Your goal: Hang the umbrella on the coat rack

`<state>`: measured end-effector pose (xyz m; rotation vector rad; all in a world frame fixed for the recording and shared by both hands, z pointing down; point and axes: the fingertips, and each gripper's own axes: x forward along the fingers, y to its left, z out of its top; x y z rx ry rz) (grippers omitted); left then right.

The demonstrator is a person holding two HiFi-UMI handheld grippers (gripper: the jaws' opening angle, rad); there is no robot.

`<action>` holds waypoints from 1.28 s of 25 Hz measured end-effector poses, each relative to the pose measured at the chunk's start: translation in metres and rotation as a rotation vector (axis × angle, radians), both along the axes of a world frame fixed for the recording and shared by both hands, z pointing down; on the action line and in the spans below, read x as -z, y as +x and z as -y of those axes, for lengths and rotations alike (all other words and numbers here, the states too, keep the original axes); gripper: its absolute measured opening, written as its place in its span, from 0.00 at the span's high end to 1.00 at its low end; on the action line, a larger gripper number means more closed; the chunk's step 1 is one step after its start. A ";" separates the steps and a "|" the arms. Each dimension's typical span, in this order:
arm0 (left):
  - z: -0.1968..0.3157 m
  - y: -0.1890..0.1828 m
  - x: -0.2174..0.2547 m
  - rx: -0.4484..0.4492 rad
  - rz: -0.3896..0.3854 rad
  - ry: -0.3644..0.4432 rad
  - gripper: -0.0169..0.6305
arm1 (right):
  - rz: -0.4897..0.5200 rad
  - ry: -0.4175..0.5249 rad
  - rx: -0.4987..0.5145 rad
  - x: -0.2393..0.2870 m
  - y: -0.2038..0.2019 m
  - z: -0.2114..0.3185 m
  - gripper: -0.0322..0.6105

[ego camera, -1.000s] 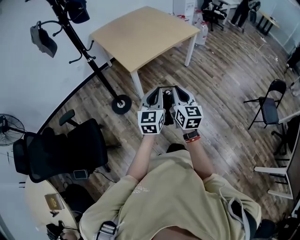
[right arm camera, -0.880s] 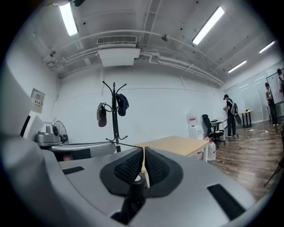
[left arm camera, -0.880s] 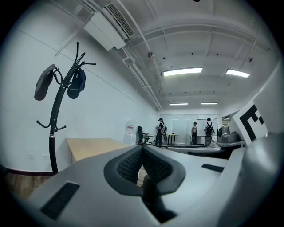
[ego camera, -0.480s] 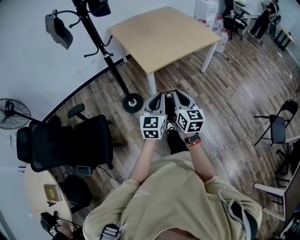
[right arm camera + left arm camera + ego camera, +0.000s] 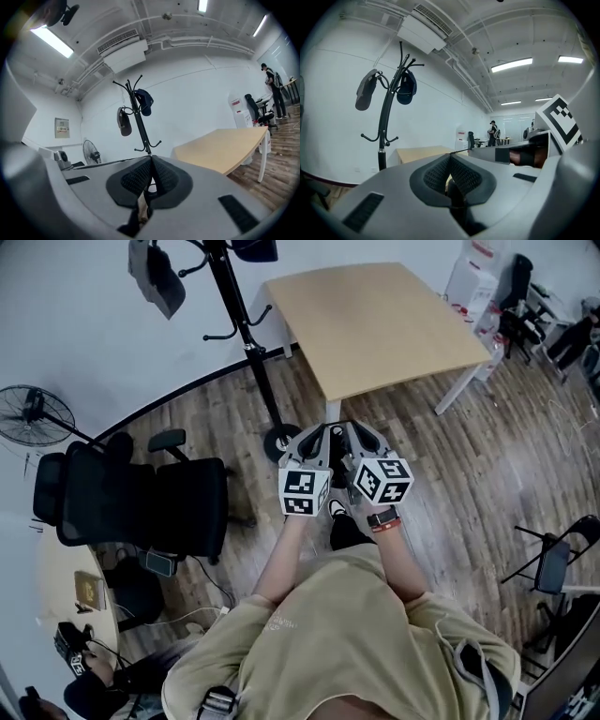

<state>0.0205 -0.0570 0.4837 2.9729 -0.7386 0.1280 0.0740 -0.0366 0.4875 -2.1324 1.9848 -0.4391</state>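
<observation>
No umbrella shows in any view. The black coat rack (image 5: 246,343) stands at the upper left of the head view, its round base (image 5: 280,442) just beyond my grippers. A grey bag (image 5: 156,277) and a dark cap (image 5: 255,248) hang on it. My left gripper (image 5: 316,432) and right gripper (image 5: 355,431) are held side by side in front of my chest, both shut, pads meeting. The left gripper view has the rack (image 5: 386,133) to the left of the left gripper (image 5: 450,157). In the right gripper view the rack (image 5: 141,124) rises straight above the right gripper (image 5: 151,160).
A light wooden table (image 5: 375,320) stands right of the rack. A black office chair (image 5: 141,512) and a floor fan (image 5: 36,414) are on the left, a desk (image 5: 75,601) at lower left, a folding chair (image 5: 551,563) at right. A person (image 5: 272,77) stands far off.
In the head view the coat rack and table have slid to the right and the rack's base has come closer to my grippers. Both grippers stay together and shut.
</observation>
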 end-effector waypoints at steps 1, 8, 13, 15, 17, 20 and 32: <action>0.010 -0.001 -0.001 0.016 0.003 -0.013 0.94 | 0.001 -0.007 0.024 -0.001 0.000 0.011 0.92; 0.071 -0.006 -0.002 0.164 0.036 -0.015 0.94 | 0.027 -0.016 0.174 0.000 0.000 0.081 0.92; 0.109 -0.010 0.004 0.247 0.051 -0.016 0.94 | 0.042 -0.016 0.265 0.006 -0.003 0.124 0.92; 0.123 -0.011 0.003 0.268 0.039 -0.045 0.94 | 0.048 -0.027 0.303 0.005 -0.006 0.139 0.92; 0.132 -0.012 0.001 0.282 -0.017 -0.103 0.94 | 0.048 -0.036 0.337 0.003 -0.006 0.149 0.92; 0.143 -0.007 0.005 0.313 -0.073 -0.132 0.94 | 0.033 -0.031 0.382 0.006 -0.001 0.160 0.92; 0.205 0.017 0.006 0.447 -0.115 -0.151 0.94 | -0.008 -0.042 0.491 0.008 0.023 0.227 0.92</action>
